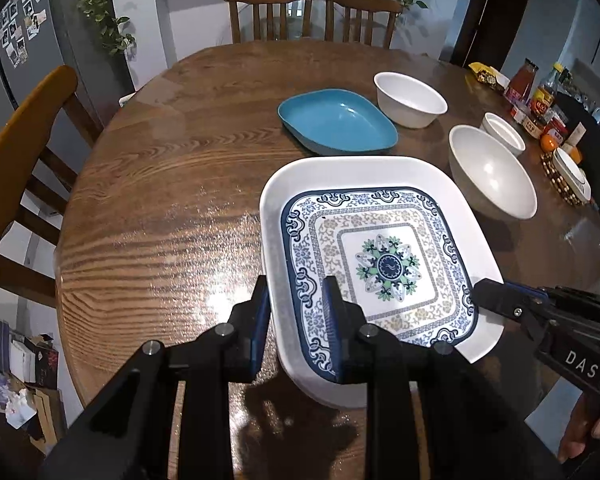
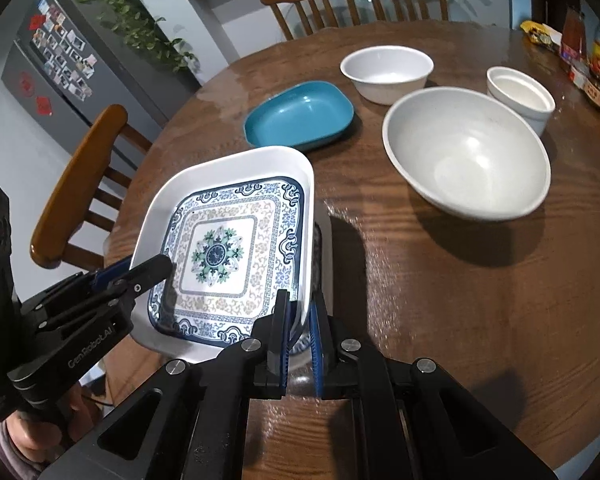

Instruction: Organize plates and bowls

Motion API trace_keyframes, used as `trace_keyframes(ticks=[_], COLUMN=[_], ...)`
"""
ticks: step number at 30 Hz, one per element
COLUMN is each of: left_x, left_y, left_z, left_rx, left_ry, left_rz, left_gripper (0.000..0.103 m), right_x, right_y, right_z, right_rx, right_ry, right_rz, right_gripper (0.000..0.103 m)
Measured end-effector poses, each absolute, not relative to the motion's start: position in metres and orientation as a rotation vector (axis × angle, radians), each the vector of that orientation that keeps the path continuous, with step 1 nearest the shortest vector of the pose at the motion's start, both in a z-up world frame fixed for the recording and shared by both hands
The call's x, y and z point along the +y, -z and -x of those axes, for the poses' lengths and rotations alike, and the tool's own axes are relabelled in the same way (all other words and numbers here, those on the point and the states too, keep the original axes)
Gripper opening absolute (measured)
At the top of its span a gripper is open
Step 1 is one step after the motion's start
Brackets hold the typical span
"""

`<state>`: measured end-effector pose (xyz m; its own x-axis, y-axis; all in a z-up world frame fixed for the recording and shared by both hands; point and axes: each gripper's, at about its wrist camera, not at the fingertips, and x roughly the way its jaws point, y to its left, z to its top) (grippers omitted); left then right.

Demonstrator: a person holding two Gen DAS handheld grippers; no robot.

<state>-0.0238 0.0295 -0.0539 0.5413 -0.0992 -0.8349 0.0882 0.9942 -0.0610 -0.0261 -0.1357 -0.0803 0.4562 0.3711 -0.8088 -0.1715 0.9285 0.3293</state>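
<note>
Left wrist view: our left gripper (image 1: 296, 312) clamps the near-left rim of the patterned square plate (image 1: 380, 256); the blue dish (image 1: 336, 124) lies ahead on the table (image 1: 160, 208).

Right wrist view: our right gripper (image 2: 300, 316) grips the plate's right rim; the large white bowl (image 2: 466, 152) sits ahead-right.

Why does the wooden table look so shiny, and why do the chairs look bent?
Left wrist view: room light glares off the glossy round wooden table, and the fisheye lens curves the wooden chair at the edge. Right wrist view: the big white bowl casts a dark shadow, and its near rim looks slightly blurred.
</note>
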Motion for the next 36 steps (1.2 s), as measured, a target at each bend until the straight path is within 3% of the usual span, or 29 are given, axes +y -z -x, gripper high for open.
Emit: trace_keyframes(ticks=[36], left_x=[0.035], left_y=[0.093], left_z=[0.004], left_rx=[1.077], left_ry=[0.048], left_rz=[0.009], left_gripper=[0.026], right_x=[-0.119], right_y=[0.11], right_z=[0.006], right_rx=[1.108], right_ry=[-0.332], right_rz=[-0.17], right_gripper=[0.011])
